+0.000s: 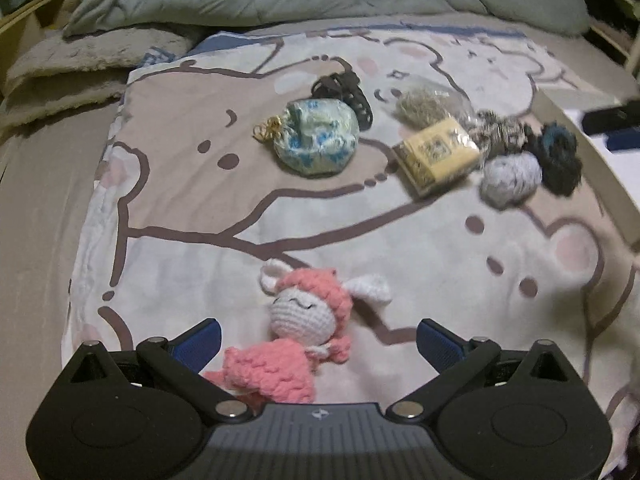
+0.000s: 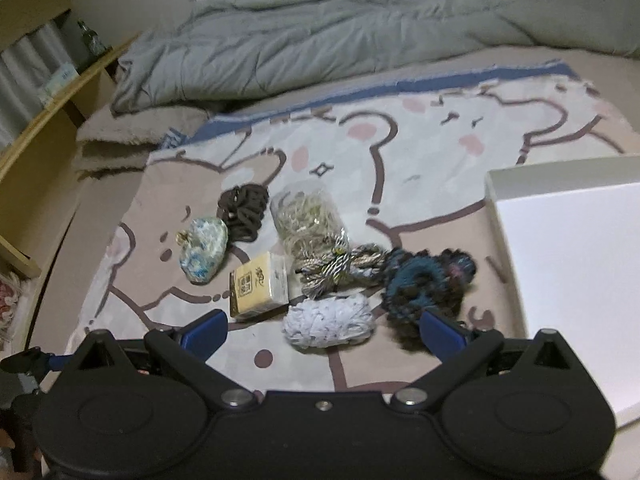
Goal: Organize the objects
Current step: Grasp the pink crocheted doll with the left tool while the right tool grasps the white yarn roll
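Lying on the cartoon-print bedsheet [image 1: 192, 248], a pink crocheted doll [image 1: 298, 332] sat between the spread fingers of the left gripper [image 1: 318, 340], its body close to the left finger. Farther off were a blue-and-white pouch [image 1: 318, 138], a small yellow box [image 1: 438, 154] and a white scrunchie [image 1: 510, 178]. The right gripper [image 2: 324, 330], also spread wide and holding nothing, hovered just before the white scrunchie, beside a dark blue scrunchie [image 2: 424, 284] and near a white box [image 2: 576, 264].

We are finding the crocheted doll [image 1: 304, 332] lying nearest on the blanket [image 1: 192, 272], between the left gripper's [image 1: 319, 346] fingers. Farther back, the pouch [image 1: 318, 138] is lying left of the packet [image 1: 438, 153], hair ties [image 1: 344, 88] behind it. The box [image 2: 576, 260] is sitting right of the scrunchies [image 2: 424, 280].
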A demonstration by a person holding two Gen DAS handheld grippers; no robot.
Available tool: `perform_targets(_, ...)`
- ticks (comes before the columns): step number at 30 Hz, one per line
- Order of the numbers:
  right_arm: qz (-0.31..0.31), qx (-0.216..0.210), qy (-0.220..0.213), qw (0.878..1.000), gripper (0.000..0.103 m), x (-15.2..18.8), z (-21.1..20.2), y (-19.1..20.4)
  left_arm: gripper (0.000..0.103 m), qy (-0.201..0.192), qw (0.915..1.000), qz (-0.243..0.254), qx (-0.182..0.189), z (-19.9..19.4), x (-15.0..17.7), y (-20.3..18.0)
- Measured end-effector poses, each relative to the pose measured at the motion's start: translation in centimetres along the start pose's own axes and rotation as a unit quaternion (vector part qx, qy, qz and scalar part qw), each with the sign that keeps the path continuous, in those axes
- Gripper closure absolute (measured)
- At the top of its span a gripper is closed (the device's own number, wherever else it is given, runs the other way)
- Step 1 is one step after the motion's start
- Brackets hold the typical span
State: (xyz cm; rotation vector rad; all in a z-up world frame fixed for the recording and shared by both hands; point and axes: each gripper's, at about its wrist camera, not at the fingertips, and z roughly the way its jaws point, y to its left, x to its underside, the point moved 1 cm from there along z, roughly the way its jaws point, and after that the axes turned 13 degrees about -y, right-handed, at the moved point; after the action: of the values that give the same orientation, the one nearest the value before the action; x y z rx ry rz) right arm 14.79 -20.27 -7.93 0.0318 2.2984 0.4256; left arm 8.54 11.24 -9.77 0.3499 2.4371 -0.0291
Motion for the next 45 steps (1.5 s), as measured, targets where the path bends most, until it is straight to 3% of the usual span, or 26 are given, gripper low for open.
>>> perform_targets(5, 0.022, -0.001, 0.045, 0.999, 0.0, 1.0, 4.2, 0.0, 0.016, 0.034, 0.9982, 0.037, 0.032, 1.0, 1.3, 0.6)
perform_targets(8, 0.031, 0.008, 0.06, 0.998, 0.0, 1.8, 6.2, -0.1, 0.024, 0.044, 0.9962, 0.07, 0.027, 1.6, 1.7, 0.6)
perform_targets(15, 0.006, 0.033, 0.07, 0.997, 0.0, 2.9, 9.4, 0.8, 0.044, 0.046, 0.9956, 0.077, 0.026, 2.9, 1.4, 1.2)
perform_targets(18, -0.008, 0.038, 0.073, 0.997, 0.001, 3.1, 10.1, 1.0, 0.049, 0.044, 0.9949, 0.086, 0.03, 3.2, 1.3, 1.2)
perform_targets(24, -0.036, 0.044, 0.076, 0.996, 0.011, 3.4, 10.9, 0.9, 0.05, 0.066, 0.9925, 0.101, 0.017, 4.4, 1.6, 0.9)
perform_targets(26, -0.034, 0.046, 0.08, 0.995, 0.013, 3.6, 11.1, 0.7, 0.05, 0.069, 0.993, 0.095, 0.016, 4.7, 1.4, 0.8)
perform_targets(30, -0.044, 0.035, 0.079, 0.995, 0.021, 3.5, 11.1, 0.8, 0.062, 0.071, 0.9952, 0.063, 0.022, 4.7, 1.2, 0.9)
perform_targets(34, -0.044, 0.021, 0.075, 0.996, 0.027, 3.2, 10.5, 0.7, 0.064, 0.063, 0.9973, 0.027, 0.025, 4.2, 1.1, 1.3)
perform_targets(45, -0.074, -0.007, 0.005, 0.997, 0.029, 0.8, 5.0, 0.9, 0.065, -0.03, 0.9981, -0.054, 0.005, -0.7, -1.7, 1.0)
